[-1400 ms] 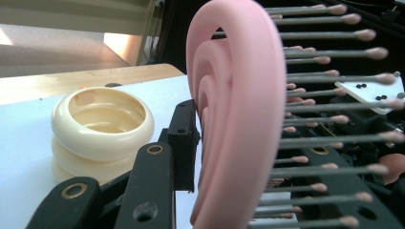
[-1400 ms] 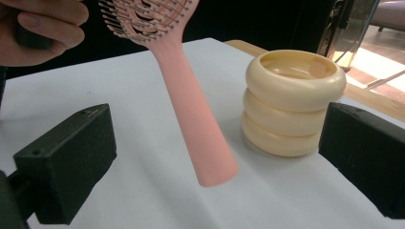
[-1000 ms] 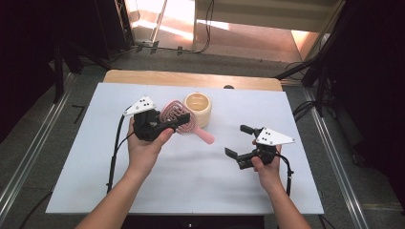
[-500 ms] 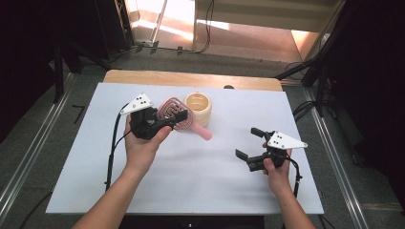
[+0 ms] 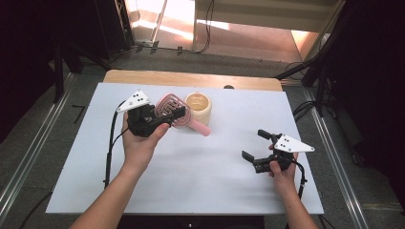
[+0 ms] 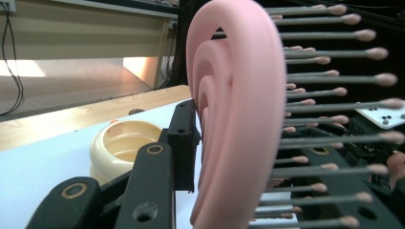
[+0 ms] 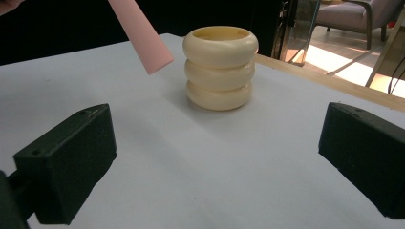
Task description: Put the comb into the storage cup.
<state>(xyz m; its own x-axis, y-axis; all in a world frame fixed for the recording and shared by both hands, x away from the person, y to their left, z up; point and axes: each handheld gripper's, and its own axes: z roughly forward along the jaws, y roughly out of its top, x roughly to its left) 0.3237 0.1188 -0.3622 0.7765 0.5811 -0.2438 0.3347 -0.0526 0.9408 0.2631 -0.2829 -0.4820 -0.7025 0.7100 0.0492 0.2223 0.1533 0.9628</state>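
Pink detangling hairbrush (image 5: 171, 109) being pinched by its head in the left gripper (image 5: 160, 117), handle hanging just beside the cream ribbed cup (image 5: 198, 107), right gripper (image 5: 254, 146) waiting spread on the table (image 5: 200, 181), probably needing lowering handle-first into the cup.

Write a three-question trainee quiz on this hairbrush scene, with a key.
1. What does the left gripper hold?
2. True or false: the right gripper has its jaws closed on the cream holder.
3. Where does the brush's handle tip sit: A) inside the holder, B) in the air beside the holder, C) flat on the white table?

Key: 1. The pink hairbrush, clamped by its head. 2. False; its jaws are open with nothing between them. 3. B.
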